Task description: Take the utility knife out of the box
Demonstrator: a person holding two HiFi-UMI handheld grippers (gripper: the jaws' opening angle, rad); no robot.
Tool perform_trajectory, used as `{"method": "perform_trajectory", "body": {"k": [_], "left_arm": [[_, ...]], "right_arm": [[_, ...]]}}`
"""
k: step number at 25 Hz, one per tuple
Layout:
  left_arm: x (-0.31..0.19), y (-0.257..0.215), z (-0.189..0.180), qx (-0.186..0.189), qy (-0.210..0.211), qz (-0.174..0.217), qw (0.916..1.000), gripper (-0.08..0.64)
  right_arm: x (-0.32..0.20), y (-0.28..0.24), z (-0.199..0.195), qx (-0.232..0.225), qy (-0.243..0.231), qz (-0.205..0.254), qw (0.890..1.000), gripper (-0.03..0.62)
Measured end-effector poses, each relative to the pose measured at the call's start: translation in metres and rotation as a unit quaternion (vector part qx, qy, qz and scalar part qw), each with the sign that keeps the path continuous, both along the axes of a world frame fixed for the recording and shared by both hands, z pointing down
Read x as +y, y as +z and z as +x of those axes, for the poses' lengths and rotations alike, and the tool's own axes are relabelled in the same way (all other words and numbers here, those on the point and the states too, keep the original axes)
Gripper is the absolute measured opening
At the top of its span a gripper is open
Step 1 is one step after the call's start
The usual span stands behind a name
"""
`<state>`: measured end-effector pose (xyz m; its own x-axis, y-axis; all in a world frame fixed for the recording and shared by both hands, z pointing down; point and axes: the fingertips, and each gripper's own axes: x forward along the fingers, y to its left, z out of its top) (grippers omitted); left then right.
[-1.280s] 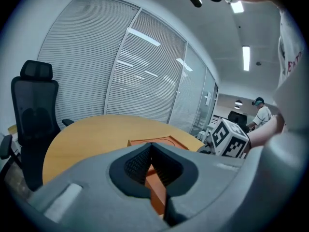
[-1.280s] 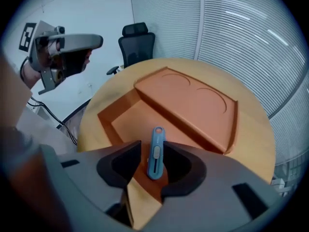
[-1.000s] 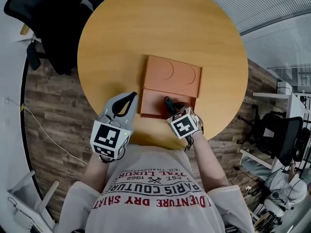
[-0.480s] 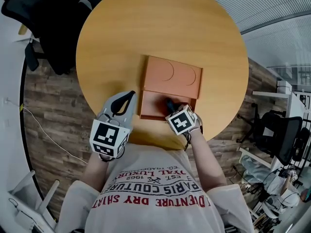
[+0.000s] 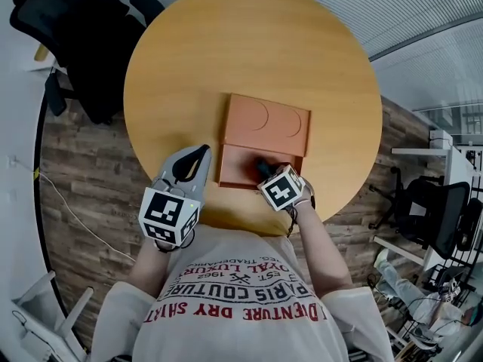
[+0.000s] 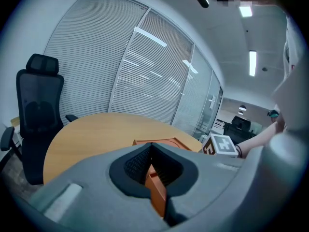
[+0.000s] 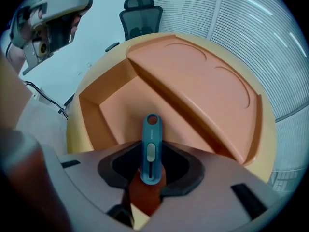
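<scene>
Pointing steeply down into the box, the right hand-held gripper (image 7: 150,154) has its jaws apart and closing, with the slim teal utility knife (image 7: 151,129) lying between them. Dark gaps show on both sides of the knife's handle, so the pads are not pressing on it. The knife runs along the line of the jaws, with its grey slider facing up and the end with the round hole pointing away from the camera. It rests on the floor of the open compartment of the flat orange rectangular box (image 5: 266,119), toward that compartment's right end in the head view. Beyond the compartment, the box's other half is a flat panel with two half-round marks. This gripper's white cube with black square markers (image 5: 283,189) hangs over the box's near edge.

The left hand-held gripper (image 5: 205,151) has its jaw tips drawn together with nothing clamped between them. The tips are just beside the box's left wall, and a strip of orange wall shows through the slit below them in the left gripper view. Whether they touch the box I cannot tell. Its marker cube (image 5: 167,216) sits close to the person's chest.

The box rests on a round yellow wooden table (image 5: 249,44), toward the near edge. A black office chair (image 5: 83,36) stands at the table's far left on a wood-patterned floor (image 5: 83,179). The person's white T-shirt (image 5: 241,308), printed in red and dark letters, fills the bottom of the head view.
</scene>
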<state>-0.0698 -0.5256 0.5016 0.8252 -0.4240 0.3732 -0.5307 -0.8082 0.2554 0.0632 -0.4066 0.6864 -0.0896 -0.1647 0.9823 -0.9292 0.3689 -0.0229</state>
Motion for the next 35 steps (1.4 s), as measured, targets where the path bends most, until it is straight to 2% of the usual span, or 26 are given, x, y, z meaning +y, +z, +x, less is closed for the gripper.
{"method": "perform_trajectory", "body": {"k": [9, 12, 15, 21, 25, 27, 31, 35], "left_arm": [[0.006, -0.026, -0.009, 0.007, -0.014, 0.029, 0.9995, -0.006], [0.009, -0.038, -0.009, 0.012, -0.015, 0.045, 0.9988, -0.006], [0.013, -0.05, -0.009, 0.016, -0.015, 0.061, 0.9979, -0.006], [0.019, -0.076, -0.009, 0.025, -0.013, 0.088, 0.9957, -0.006], [0.015, -0.096, -0.008, 0.038, -0.011, 0.121, 0.9919, -0.006], [0.013, -0.108, -0.008, 0.047, -0.01, 0.145, 0.9883, -0.006], [0.017, -0.132, -0.005, 0.059, -0.004, 0.191, 0.9797, -0.006], [0.023, -0.143, -0.001, 0.072, 0.004, 0.202, 0.9767, -0.006]], "right_arm": [[-0.014, -0.062, -0.013, -0.029, 0.004, 0.103, 0.994, 0.132], [-0.02, -0.086, -0.014, -0.038, 0.017, 0.15, 0.988, 0.132], [-0.029, -0.115, -0.008, -0.044, 0.063, 0.211, 0.974, 0.133], [-0.041, -0.18, 0.002, -0.066, 0.115, 0.33, 0.935, 0.133], [-0.049, -0.228, 0.009, -0.082, 0.137, 0.427, 0.89, 0.133], [-0.05, -0.248, 0.01, -0.081, 0.136, 0.466, 0.871, 0.133], [-0.045, -0.279, 0.007, -0.082, 0.118, 0.525, 0.839, 0.133], [-0.035, -0.301, 0.005, -0.08, 0.108, 0.572, 0.809, 0.133]]}}
